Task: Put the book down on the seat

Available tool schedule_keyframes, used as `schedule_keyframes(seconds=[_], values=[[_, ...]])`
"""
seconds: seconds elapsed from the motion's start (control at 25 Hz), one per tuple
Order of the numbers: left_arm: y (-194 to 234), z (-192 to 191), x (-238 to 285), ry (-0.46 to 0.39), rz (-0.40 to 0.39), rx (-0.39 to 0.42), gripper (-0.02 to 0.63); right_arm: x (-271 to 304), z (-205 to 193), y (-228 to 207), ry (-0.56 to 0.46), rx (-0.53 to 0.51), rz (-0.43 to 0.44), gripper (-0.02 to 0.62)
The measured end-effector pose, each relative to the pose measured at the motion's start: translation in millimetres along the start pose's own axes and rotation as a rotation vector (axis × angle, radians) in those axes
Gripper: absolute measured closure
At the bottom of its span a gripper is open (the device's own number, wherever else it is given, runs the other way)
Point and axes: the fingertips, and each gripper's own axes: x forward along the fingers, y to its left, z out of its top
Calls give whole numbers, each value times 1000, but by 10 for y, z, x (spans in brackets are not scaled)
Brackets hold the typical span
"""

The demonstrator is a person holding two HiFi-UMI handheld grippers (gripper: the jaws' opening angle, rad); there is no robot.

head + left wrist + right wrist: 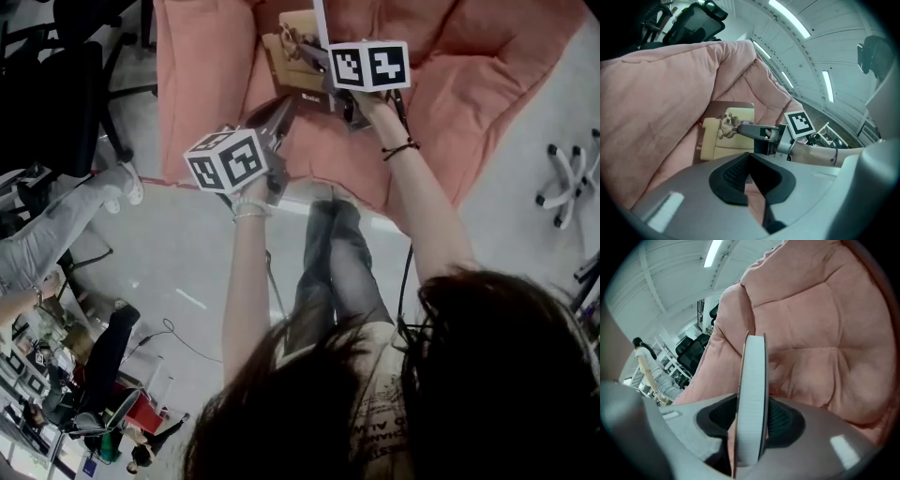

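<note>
The book has a cover picture of a dog on a yellow armchair. It stands against the pink seat cushion, its lower edge down in the seat. My right gripper is shut on the book's near edge. In the right gripper view the white page edge runs upright between the two black pads. My left gripper hovers over the seat's front edge, left of and nearer than the book. Its jaws are shut with nothing in them, and it looks at the right gripper.
The seat's padded back and side rise around the book. A black office chair stands left of the seat, and a chair base lies to the right. A seated person's leg reaches in from the left.
</note>
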Motion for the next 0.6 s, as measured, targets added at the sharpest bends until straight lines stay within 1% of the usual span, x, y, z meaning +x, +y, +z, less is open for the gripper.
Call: schedule_keyframes(seconds=[0.08, 0.2, 0.28, 0.48, 0.6], values=[[8, -4, -6, 1, 0, -3, 618, 7, -39, -35, 28, -33, -35, 426], [7, -14, -12, 1, 1, -7, 618, -7, -89, -76, 47, -52, -73, 402], [-6, -14, -3, 0, 1, -8, 618, -24, -106, -106, 48, -71, -98, 379], [-42, -14, -5, -9, 4, -8, 618, -70, -125, -183, 46, -85, -152, 352], [-61, -23, -18, -11, 4, -9, 618, -132, -124, -290, 36, -101, -225, 330]])
